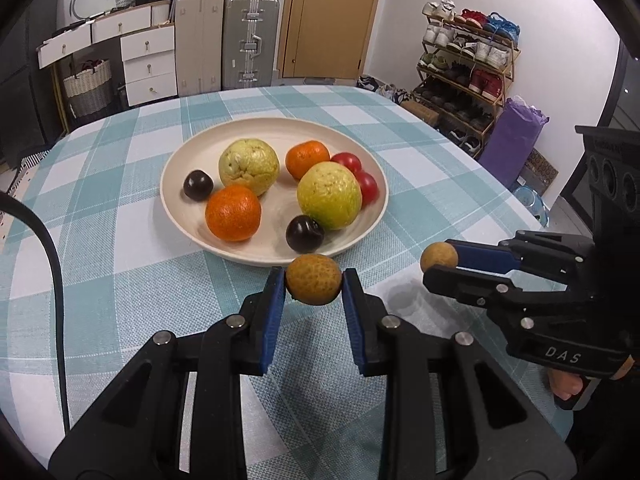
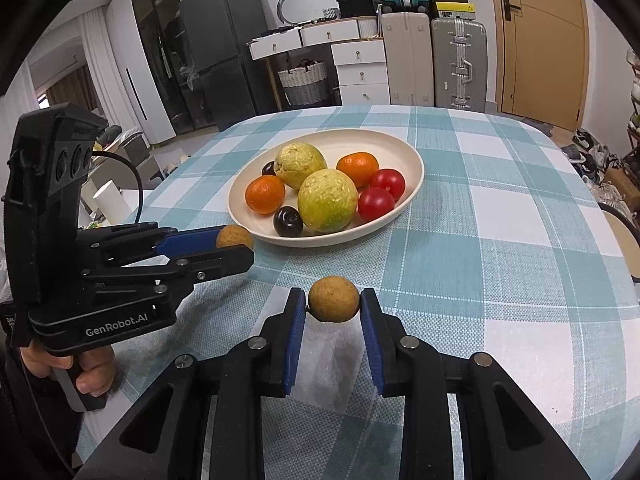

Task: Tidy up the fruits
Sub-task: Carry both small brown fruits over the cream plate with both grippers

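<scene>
A cream plate [image 1: 176,184] [image 2: 412,160] on the checked tablecloth holds two green guavas [image 1: 329,195] [image 2: 327,201], two oranges [image 1: 233,213] [image 2: 265,194], two red tomatoes [image 1: 366,187] [image 2: 376,204] and two dark plums [image 1: 304,233] [image 2: 288,221]. My left gripper [image 1: 314,285] [image 2: 236,246] is shut on a small brown longan [image 1: 314,285] [image 2: 234,237], held just in front of the plate's near rim. My right gripper [image 2: 334,300] [image 1: 438,262] is shut on another brown longan [image 2: 334,299] [image 1: 439,257], held above the cloth to the right of the left one.
The checked table [image 1: 120,240] [image 2: 500,220] ends near suitcases [image 1: 250,42], white drawers [image 1: 148,68] and a door [image 1: 328,20] behind. A shoe rack [image 1: 464,68] and a purple roll [image 1: 512,140] stand at the right. A cable [image 1: 52,264] hangs at the left.
</scene>
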A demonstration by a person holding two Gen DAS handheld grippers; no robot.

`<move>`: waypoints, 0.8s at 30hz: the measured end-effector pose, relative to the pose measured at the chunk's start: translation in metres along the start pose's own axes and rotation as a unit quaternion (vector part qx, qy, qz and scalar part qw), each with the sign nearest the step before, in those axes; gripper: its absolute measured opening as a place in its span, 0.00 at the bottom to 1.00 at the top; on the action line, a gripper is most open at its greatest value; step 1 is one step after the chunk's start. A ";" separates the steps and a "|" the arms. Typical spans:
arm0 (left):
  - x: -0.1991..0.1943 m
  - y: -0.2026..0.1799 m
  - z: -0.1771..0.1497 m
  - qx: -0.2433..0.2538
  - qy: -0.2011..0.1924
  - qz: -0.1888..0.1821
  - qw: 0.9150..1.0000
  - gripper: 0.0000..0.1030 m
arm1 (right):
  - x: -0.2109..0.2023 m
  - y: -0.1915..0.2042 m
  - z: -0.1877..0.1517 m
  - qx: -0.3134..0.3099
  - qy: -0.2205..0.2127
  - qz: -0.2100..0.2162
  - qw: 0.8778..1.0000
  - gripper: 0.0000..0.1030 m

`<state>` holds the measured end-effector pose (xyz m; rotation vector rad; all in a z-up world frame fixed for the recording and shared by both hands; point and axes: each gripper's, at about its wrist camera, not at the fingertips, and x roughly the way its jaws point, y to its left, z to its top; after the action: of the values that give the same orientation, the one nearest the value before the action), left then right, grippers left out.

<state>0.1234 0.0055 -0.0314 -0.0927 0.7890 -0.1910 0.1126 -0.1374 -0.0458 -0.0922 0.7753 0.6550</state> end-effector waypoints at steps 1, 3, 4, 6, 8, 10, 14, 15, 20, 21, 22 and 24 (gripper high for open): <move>-0.003 0.001 0.001 -0.001 -0.006 0.001 1.000 0.25 | 0.000 0.000 0.001 0.000 -0.002 0.001 1.000 0.28; -0.008 0.002 0.003 -0.003 -0.016 0.000 1.000 0.25 | -0.001 0.001 0.003 -0.001 -0.006 0.001 1.000 0.28; -0.011 0.002 0.004 -0.005 -0.022 0.001 1.000 0.25 | -0.001 0.001 0.004 -0.002 -0.007 0.002 1.000 0.28; -0.016 0.003 0.005 -0.010 -0.033 0.001 0.999 0.25 | -0.002 0.002 0.007 -0.002 -0.011 0.003 1.000 0.28; -0.019 0.005 0.006 -0.016 -0.038 0.001 0.999 0.25 | -0.003 0.002 0.010 -0.002 -0.013 0.003 1.000 0.28; -0.021 0.007 0.005 -0.019 -0.040 0.005 0.999 0.25 | -0.004 0.001 0.013 -0.001 -0.017 0.005 1.000 0.28; -0.022 0.009 0.005 -0.024 -0.041 0.010 0.999 0.25 | -0.005 -0.001 0.018 -0.001 -0.024 0.007 1.000 0.28; -0.022 0.010 0.004 -0.025 -0.042 0.013 0.999 0.25 | -0.006 -0.001 0.019 -0.001 -0.026 0.007 1.000 0.28; -0.021 0.014 0.006 -0.036 -0.046 0.014 0.998 0.25 | -0.006 -0.005 0.022 0.005 -0.032 0.013 0.999 0.28; -0.021 0.015 0.007 -0.037 -0.047 0.014 0.998 0.25 | -0.006 -0.005 0.022 0.007 -0.034 0.014 0.999 0.28; -0.021 0.015 0.008 -0.038 -0.047 0.015 0.998 0.25 | -0.006 -0.006 0.022 0.006 -0.036 0.014 0.999 0.28; -0.019 0.014 0.010 -0.036 -0.047 0.017 0.998 0.25 | -0.006 -0.006 0.023 0.005 -0.038 0.015 0.999 0.28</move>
<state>0.1195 0.0232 -0.0134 -0.1546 0.7024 -0.1255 0.1267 -0.1380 -0.0258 -0.0472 0.7081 0.6791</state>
